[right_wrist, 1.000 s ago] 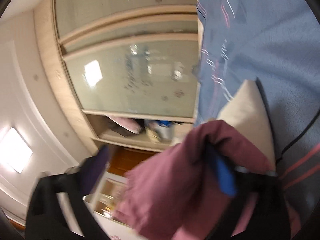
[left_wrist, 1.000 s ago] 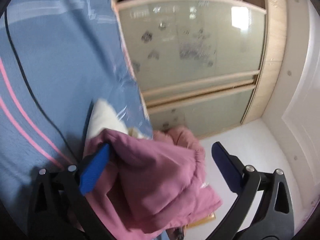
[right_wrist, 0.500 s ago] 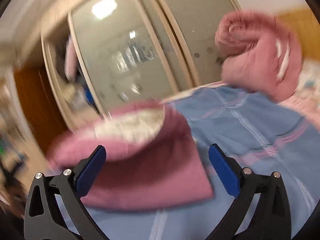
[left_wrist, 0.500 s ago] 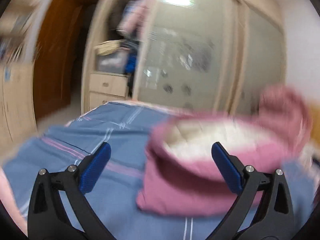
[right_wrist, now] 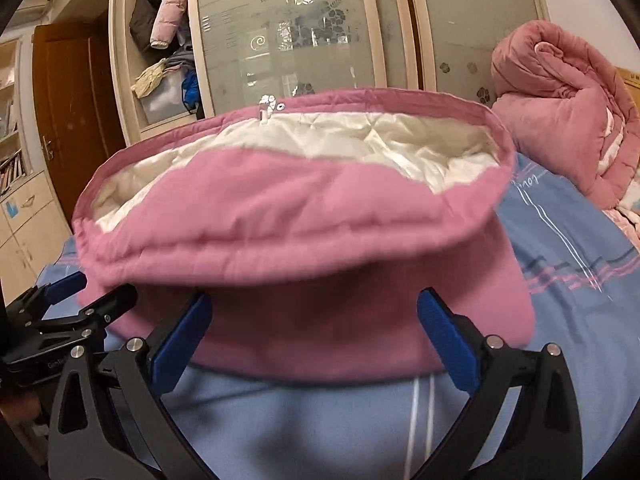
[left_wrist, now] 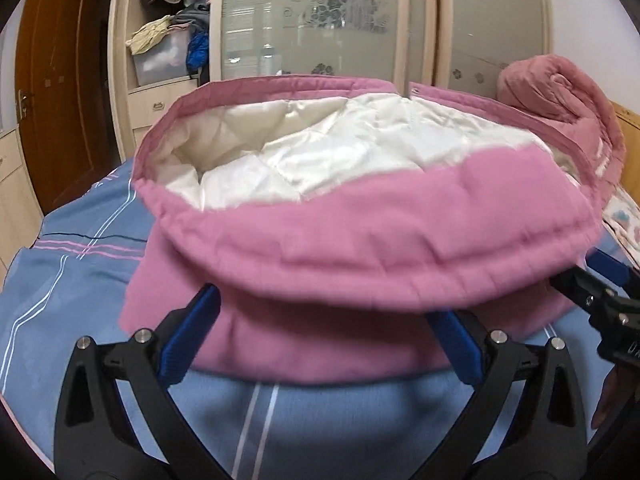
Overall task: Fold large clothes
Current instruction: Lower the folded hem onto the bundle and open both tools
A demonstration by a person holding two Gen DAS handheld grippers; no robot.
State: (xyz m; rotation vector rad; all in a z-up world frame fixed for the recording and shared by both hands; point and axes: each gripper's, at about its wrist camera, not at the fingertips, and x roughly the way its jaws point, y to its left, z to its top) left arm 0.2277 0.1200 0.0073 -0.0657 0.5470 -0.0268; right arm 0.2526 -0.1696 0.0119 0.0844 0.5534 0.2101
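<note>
Your left gripper [left_wrist: 320, 330] and right gripper [right_wrist: 314, 330] both stand with jaws spread wide, gripping nothing. The pink padded jacket [left_wrist: 360, 232] lies folded on the blue striped bedsheet [left_wrist: 72, 292], white lining [left_wrist: 320, 156] exposed on top, its near edge between each gripper's 2 blue pads [left_wrist: 188, 334]. A rolled pink quilt [right_wrist: 560, 120] sits far right.

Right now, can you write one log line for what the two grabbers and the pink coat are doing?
left gripper: open | right gripper: open | pink jacket: folded, on blue bedsheet, released
</note>
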